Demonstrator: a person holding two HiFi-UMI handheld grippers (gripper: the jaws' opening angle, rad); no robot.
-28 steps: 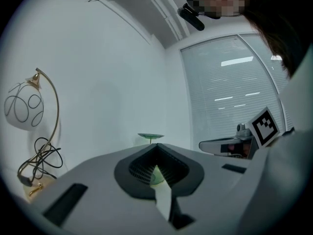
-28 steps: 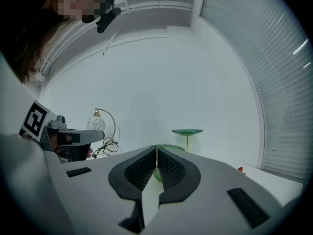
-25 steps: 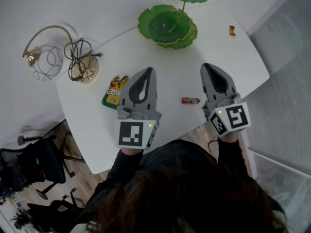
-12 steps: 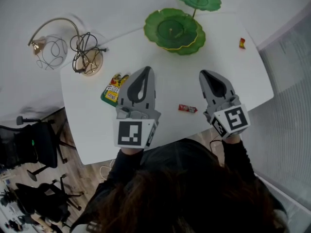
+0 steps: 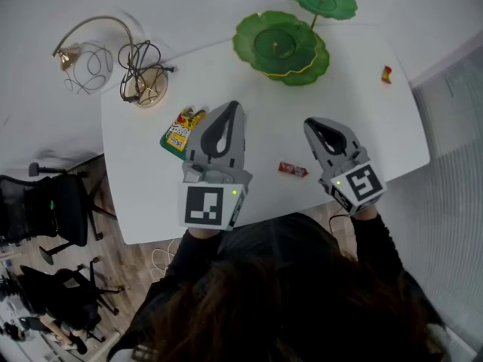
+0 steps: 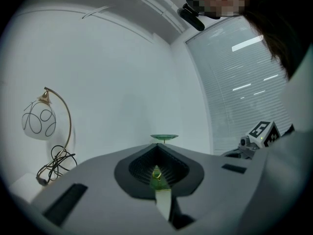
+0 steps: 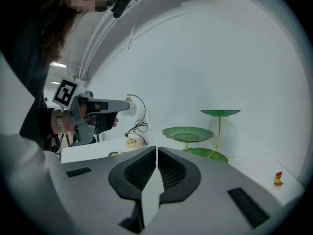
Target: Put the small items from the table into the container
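I am holding my right gripper (image 5: 312,122) with its jaws pressed together and nothing between them. My left gripper (image 5: 233,105) is the same, tips meeting and empty; the only green in its slit is the dish far beyond.

Both are hovering above the white table (image 5: 143,202) and pointing away from me toward the green tiered dish (image 5: 281,47), which I am taking as the container. It is standing at the far side of the table, ahead of both tips.

What I am weighing is the red wrapped bar (image 5: 293,170). It is lying between my two grippers but short of both tips, back toward me. It sits just beside the body of the right one, on its inner side. Its long axis is running across my front, roughly crosswise to the way the right jaws are pointing. I am judging the right hand to be the nearer one, though it would need to draw back and tip down, since neither gripper view is showing the bar at all.

The yellow and green packet (image 5: 181,128) is lying close on the outer side of the left gripper, with its long edge running away from me. A small red and yellow sweet (image 5: 386,74) is sitting well apart, near the far right edge.
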